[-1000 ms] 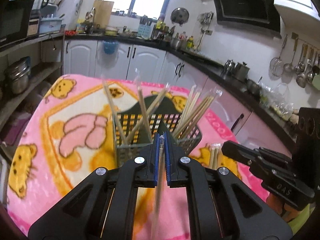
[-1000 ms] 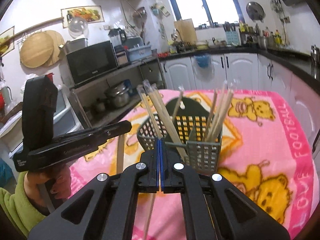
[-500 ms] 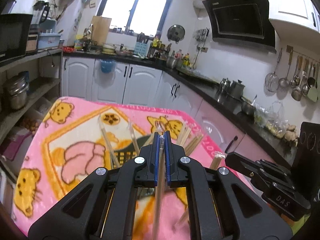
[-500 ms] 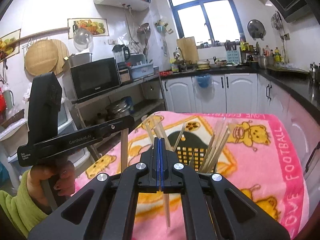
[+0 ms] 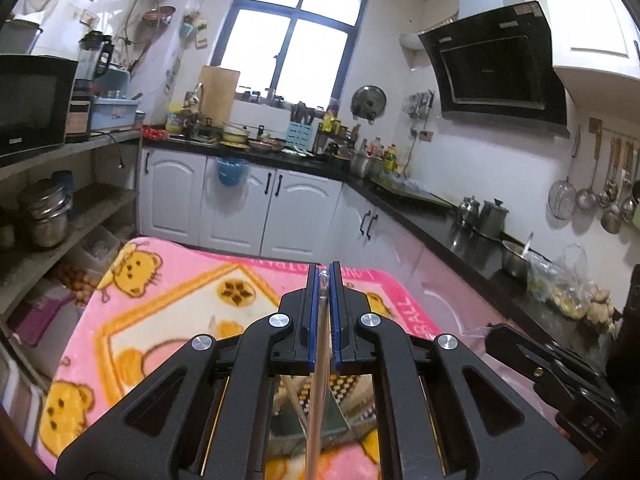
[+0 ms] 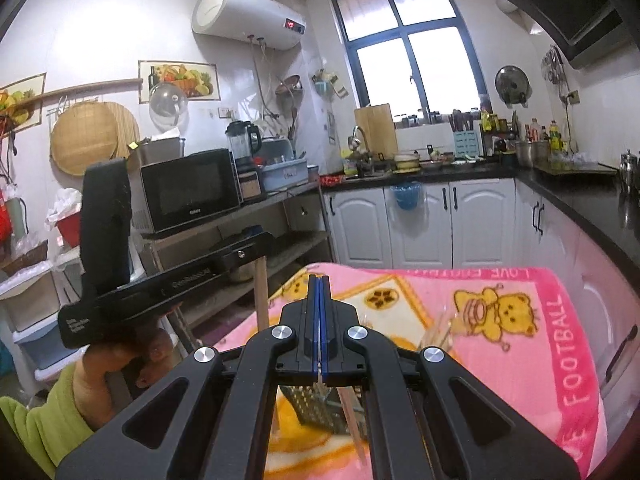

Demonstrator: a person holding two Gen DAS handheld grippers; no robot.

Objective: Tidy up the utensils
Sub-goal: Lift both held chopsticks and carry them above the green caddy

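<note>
My left gripper (image 5: 324, 276) is shut on a wrapped chopstick (image 5: 316, 392) that hangs down between the pads; it is raised above the grey mesh utensil basket (image 5: 320, 412), seen below through the gripper frame. In the right wrist view the left gripper (image 6: 248, 252) holds the chopstick (image 6: 262, 292) upright at the left. My right gripper (image 6: 320, 280) has its pads pressed together, also raised over the basket (image 6: 316, 408), which holds several chopsticks (image 6: 436, 332). A thin stick (image 6: 352, 412) shows below its pads; whether it is gripped is unclear.
The basket stands on a table covered by a pink bear-print blanket (image 5: 168, 304), also visible in the right wrist view (image 6: 520, 320). Open shelves with pots (image 5: 48, 216) and a microwave (image 6: 192, 192) stand at the left. White cabinets and a black counter (image 5: 420, 208) lie behind and right.
Both grippers have risen well above the basket, which has dropped out of the middle of both views. The left gripper kept its chopstick throughout.
</note>
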